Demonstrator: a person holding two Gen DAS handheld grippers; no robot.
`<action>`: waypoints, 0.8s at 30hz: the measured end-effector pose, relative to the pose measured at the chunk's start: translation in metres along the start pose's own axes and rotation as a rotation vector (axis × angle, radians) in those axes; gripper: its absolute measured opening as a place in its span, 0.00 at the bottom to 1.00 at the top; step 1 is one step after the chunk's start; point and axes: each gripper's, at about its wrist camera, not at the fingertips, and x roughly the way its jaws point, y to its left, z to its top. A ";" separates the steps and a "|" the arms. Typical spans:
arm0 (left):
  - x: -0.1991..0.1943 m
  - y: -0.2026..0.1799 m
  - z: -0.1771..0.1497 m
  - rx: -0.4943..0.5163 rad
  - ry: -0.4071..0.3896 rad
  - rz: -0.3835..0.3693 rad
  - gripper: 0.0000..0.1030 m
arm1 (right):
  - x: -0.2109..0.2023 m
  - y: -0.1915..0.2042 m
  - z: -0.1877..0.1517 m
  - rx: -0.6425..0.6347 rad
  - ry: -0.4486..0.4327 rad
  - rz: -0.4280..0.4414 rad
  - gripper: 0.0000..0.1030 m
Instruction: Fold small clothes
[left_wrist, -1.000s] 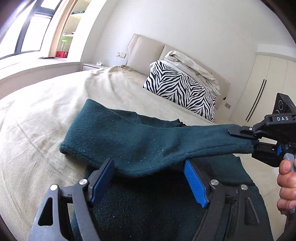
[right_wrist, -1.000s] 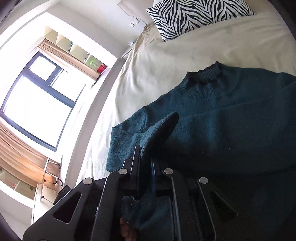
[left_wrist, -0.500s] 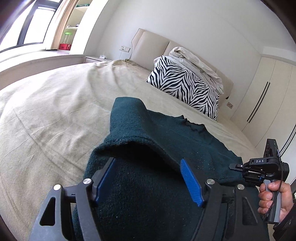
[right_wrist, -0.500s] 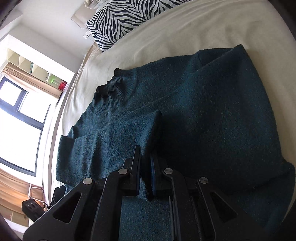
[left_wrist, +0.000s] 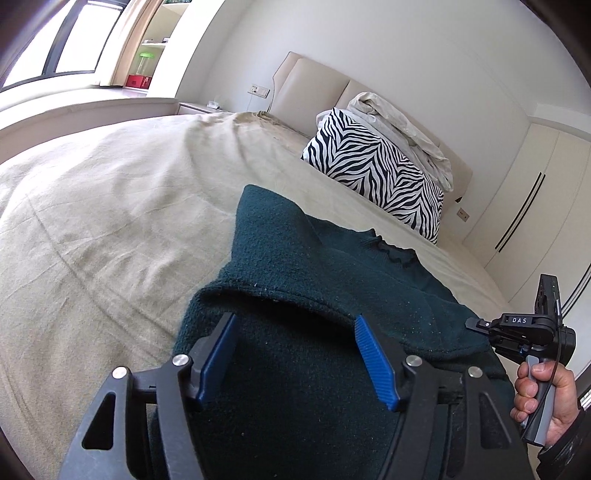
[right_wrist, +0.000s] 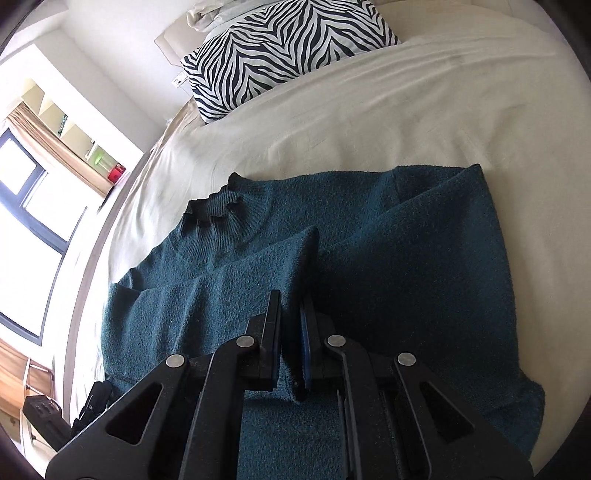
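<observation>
A dark teal knit sweater (right_wrist: 413, 266) lies flat on the bed, collar (right_wrist: 221, 203) toward the pillow. One sleeve (right_wrist: 236, 288) is folded across its chest. My right gripper (right_wrist: 290, 306) is shut on the cuff end of that sleeve, low over the sweater's body. It also shows in the left wrist view (left_wrist: 476, 326) at the right, held by a hand. My left gripper (left_wrist: 295, 339) is open, blue pads either side of the sweater's folded edge (left_wrist: 280, 291), holding nothing.
A beige bed sheet (left_wrist: 110, 221) spreads to the left and beyond the sweater. A zebra-print pillow (left_wrist: 376, 184) and a bundled duvet (left_wrist: 399, 125) lie by the headboard. Wardrobe doors (left_wrist: 524, 206) stand at the right. A window (right_wrist: 22, 206) is to the left.
My right gripper has carried the sleeve across the sweater and lowered it onto the chest. My left gripper stayed open and moved closer over the sweater's edge.
</observation>
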 end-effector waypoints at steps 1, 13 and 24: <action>0.000 0.000 0.000 0.000 0.000 0.001 0.66 | 0.006 0.000 -0.002 -0.011 0.015 -0.020 0.08; -0.018 -0.003 0.013 -0.028 -0.024 0.019 0.59 | 0.021 -0.021 -0.007 0.023 0.000 0.042 0.08; 0.072 -0.005 0.088 -0.002 0.140 -0.008 0.50 | 0.022 -0.049 -0.019 0.111 -0.069 0.197 0.06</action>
